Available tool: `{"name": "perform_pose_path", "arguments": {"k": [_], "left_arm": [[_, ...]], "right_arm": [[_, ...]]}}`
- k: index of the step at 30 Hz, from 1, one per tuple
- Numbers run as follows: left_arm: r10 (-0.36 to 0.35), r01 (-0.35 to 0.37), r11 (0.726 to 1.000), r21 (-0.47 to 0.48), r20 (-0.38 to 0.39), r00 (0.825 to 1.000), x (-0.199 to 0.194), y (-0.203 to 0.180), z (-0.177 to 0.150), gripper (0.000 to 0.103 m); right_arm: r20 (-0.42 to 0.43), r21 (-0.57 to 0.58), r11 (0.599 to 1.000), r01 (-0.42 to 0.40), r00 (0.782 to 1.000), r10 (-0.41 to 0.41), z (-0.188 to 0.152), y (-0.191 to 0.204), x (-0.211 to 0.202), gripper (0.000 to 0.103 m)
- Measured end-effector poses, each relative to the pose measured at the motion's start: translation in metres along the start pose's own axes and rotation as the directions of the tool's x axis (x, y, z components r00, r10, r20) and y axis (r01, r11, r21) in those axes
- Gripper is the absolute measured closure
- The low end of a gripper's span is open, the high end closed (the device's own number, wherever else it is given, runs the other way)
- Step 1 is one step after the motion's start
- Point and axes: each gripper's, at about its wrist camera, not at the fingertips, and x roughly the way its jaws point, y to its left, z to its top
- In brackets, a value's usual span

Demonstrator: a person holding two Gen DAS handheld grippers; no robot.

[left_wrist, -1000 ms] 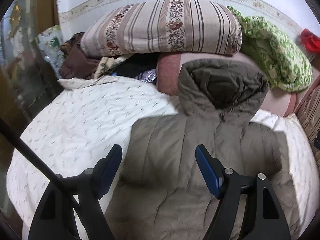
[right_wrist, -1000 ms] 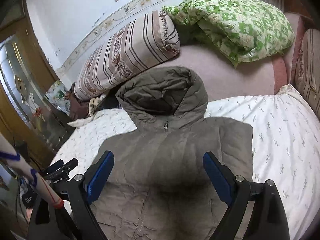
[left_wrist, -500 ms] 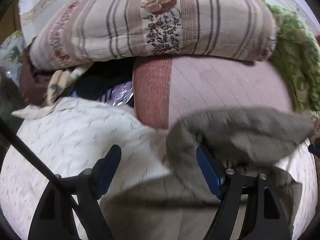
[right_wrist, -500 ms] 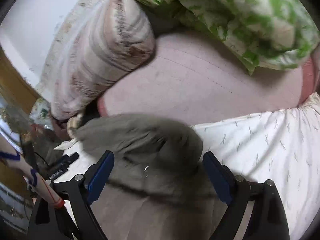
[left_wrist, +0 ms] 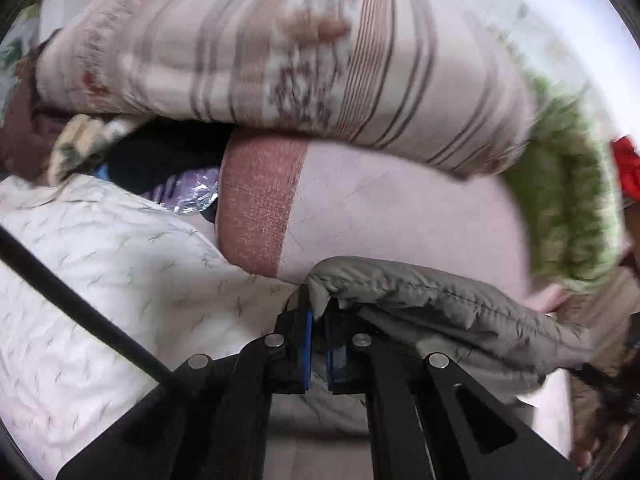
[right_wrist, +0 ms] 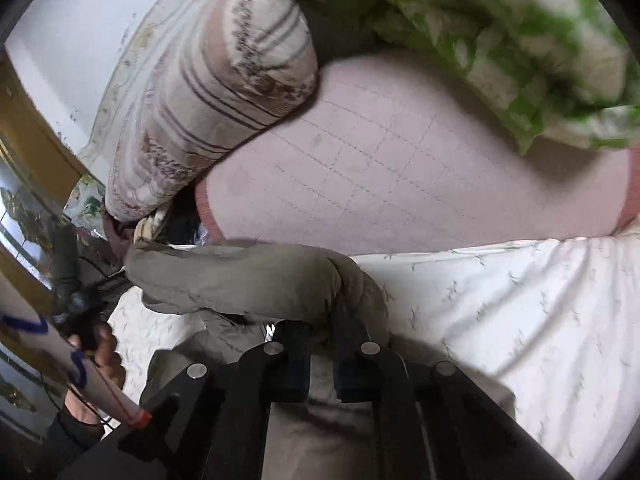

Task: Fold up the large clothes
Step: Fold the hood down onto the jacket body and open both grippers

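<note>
While both tools are low over the bed point(left_wrist: 100, 280), the left gripper point(left_wrist: 318, 316) has its blue pads pressed together on one corner of the hood point(left_wrist: 440, 300) of the grey padded jacket point(right_wrist: 248, 276), and the right gripper point(right_wrist: 322, 332) seems clamped on the other side of the same hood, though its pads are dark and partly covered by cloth, so this is less sure. The jacket lies on the white patterned sheet, with its hood toward the head edge of the bed, just beside the pink quilted cover point(right_wrist: 400, 168), and its body runs back under the grippers, mostly hidden. I judge the jacket to be soft, puffy and light, but bulky; the smooth shell may slip from the pads, so it is better to take hold on a stitched seam or rolled edge, as the hood rim here, not on the flat padded panel. The filling will spring back, so each fold will probably need pressing down. I count one jacket, two grippers, one striped bolster point(left_wrist: 280, 48) on top of the pink cover, one green patterned quilt point(right_wrist: 500, 40) toward the right head corner, and one small pile of dark clothes point(left_wrist: 160, 160) at the left head corner.
</note>
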Motion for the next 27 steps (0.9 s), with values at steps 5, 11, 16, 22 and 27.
{"name": "perform_pose_path", "arguments": {"k": [5, 11, 16, 22, 27], "left_arm": [[-0.012, 0.012, 1.0, 0.009, -0.008, 1.0, -0.09, -0.006, -0.076, 0.098], [0.126, -0.122, 0.992, 0.035, -0.135, 0.983, -0.043, 0.011, -0.172, 0.095], [0.109, -0.099, 0.992, 0.081, -0.132, 0.985, -0.06, 0.011, -0.178, 0.049], [0.069, -0.069, 0.998, -0.003, -0.042, 0.997, -0.123, 0.029, -0.163, 0.038], [0.13, -0.129, 0.991, 0.036, -0.037, 0.991, -0.078, 0.014, -0.139, 0.025]], "right_arm": [[0.019, -0.04, 0.998, 0.046, 0.999, -0.045, -0.057, 0.029, -0.063, 0.095], [-0.094, -0.069, 0.977, 0.201, 0.974, -0.207, -0.156, 0.019, -0.018, 0.094], [-0.068, 0.06, 0.988, 0.143, 0.988, -0.139, -0.169, 0.007, -0.049, 0.047], [0.062, 0.086, 0.996, 0.038, 0.997, -0.043, -0.15, 0.027, -0.108, 0.024], [0.055, 0.132, 0.99, -0.047, 0.998, 0.04, -0.134, 0.029, -0.06, 0.026]]}}
